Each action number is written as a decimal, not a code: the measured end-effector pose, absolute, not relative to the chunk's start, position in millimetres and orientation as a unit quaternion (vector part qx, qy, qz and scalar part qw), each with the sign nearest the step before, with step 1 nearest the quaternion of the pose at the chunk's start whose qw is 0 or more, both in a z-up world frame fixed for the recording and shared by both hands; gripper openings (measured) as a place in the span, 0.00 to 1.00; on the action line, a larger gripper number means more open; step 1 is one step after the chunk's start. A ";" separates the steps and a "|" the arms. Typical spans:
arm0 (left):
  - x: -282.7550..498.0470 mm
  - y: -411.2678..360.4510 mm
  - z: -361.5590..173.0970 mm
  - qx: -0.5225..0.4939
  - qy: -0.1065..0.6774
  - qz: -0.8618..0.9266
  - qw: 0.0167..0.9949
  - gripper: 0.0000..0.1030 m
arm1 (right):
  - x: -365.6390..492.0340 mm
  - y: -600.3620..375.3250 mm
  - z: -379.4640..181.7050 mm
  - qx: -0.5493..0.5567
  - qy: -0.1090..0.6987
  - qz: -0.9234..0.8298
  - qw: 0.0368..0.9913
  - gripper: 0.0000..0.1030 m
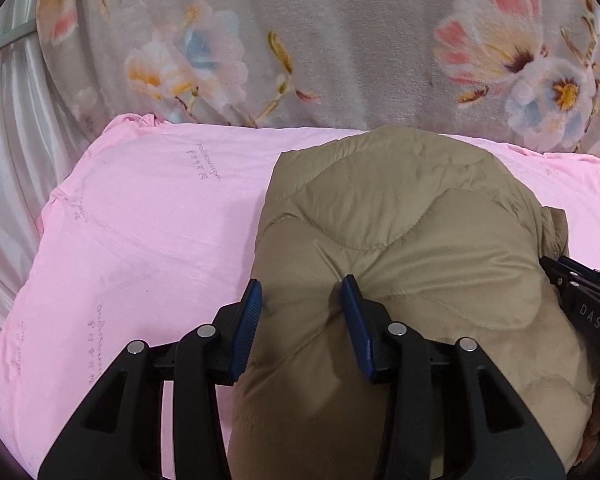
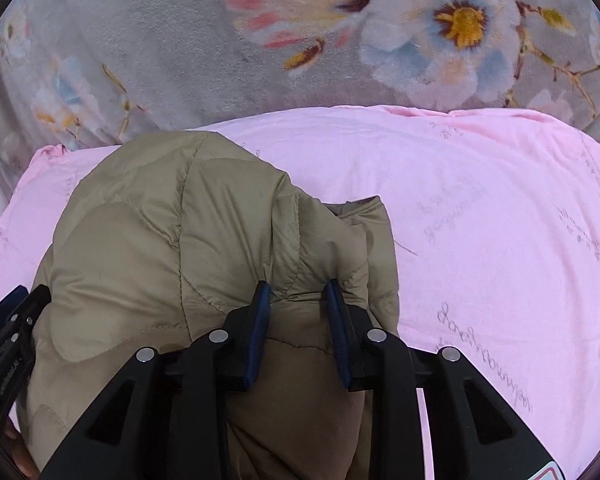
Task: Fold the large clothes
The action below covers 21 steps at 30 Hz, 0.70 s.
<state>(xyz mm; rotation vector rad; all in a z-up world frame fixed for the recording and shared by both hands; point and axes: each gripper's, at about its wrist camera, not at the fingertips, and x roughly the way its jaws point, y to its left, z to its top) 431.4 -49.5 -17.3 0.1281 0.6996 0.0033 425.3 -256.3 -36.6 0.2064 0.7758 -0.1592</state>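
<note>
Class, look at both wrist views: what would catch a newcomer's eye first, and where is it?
A puffy khaki quilted jacket bulges in the middle, lying on a pink quilt. The left tongs and right tongs each pinch its near edge. Beyond lies a grey blanket with big flowers.

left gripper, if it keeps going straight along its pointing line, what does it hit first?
The khaki quilted jacket: the left gripper already has its jaws clamped on a fold, with more jacket bulging right ahead. Beyond it lies the pink quilt; depth unclear.
</note>
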 end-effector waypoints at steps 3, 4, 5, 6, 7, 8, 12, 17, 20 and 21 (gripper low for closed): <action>408.4 -45.1 -7.4 0.048 0.338 -0.020 0.940 0.38 | 386.7 -246.2 -17.9 0.096 0.353 -0.066 0.928 0.26; 396.3 -43.7 -4.6 0.048 0.332 -0.025 0.942 0.38 | 367.4 -240.5 -12.2 0.091 0.342 -0.059 0.933 0.26; 386.2 -43.8 -3.3 0.049 0.329 -0.030 0.942 0.38 | 350.7 -235.7 -9.0 0.087 0.335 -0.054 0.937 0.28; 377.6 -44.5 -3.0 0.049 0.329 -0.035 0.943 0.38 | 335.3 -231.3 -7.8 0.084 0.330 -0.050 0.939 0.30; 366.0 -43.8 -3.5 0.046 0.329 -0.040 0.942 0.38 | 316.6 -226.2 -7.9 0.081 0.326 -0.044 0.941 0.31; 354.3 -43.4 -4.9 0.043 0.331 -0.047 0.942 0.38 | 300.1 -222.2 -9.6 0.082 0.325 -0.037 0.941 0.33; 309.9 -40.4 -15.5 0.038 0.327 -0.050 0.943 0.47 | 240.1 -207.8 -26.1 0.069 0.317 -0.038 0.945 0.51; 255.0 -35.4 -40.0 0.033 0.339 -0.052 0.939 0.54 | 183.5 -194.1 -52.9 0.065 0.324 -0.044 0.943 0.60; 226.4 -35.4 -55.0 0.041 0.343 -0.045 0.937 0.57 | 158.0 -189.1 -68.6 0.061 0.328 -0.053 0.941 0.60; 219.1 -35.6 -59.3 0.042 0.347 -0.045 0.936 0.58 | 152.3 -187.5 -72.5 0.057 0.329 -0.059 0.941 0.60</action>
